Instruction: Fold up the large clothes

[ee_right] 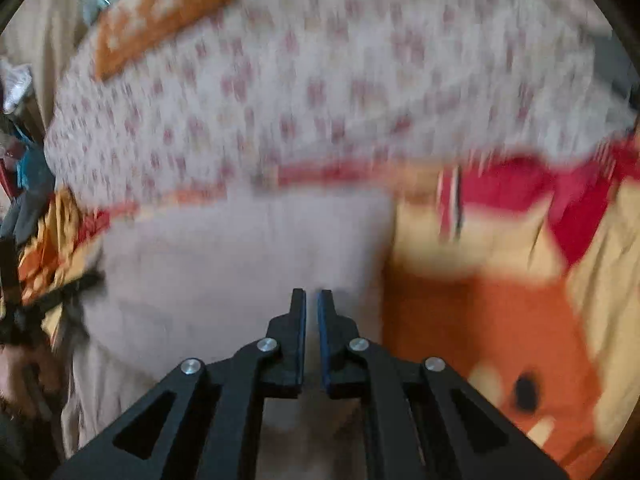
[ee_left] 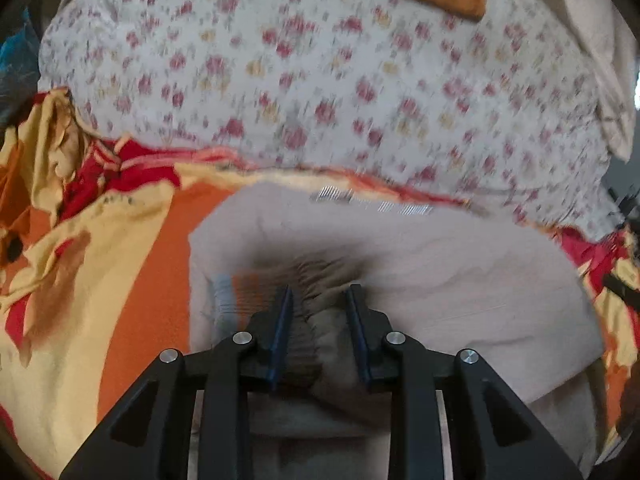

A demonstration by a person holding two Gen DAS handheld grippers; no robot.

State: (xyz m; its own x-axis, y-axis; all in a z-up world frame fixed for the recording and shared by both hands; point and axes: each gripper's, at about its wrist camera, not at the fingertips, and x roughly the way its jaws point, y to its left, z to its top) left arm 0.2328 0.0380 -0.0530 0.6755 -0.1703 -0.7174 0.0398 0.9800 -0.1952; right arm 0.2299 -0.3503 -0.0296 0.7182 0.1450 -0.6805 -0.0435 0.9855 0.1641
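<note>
A gathered elastic band of the beige garment (ee_left: 440, 264) is straddled by the spread left gripper (ee_left: 318, 296). The right gripper (ee_right: 311, 300), nearly pressed together and seemingly empty, hovers over that garment. A fold seems begun; a firm pinch is needed next. Beneath the garment lies an orange patterned sheet (ee_left: 132, 264), a floral bedcover (ee_left: 320, 80) beyond.

left gripper (ee_left: 319, 294) jaws parted around bunched cloth; right gripper (ee_right: 311, 298) jaws nearly closed.
</note>
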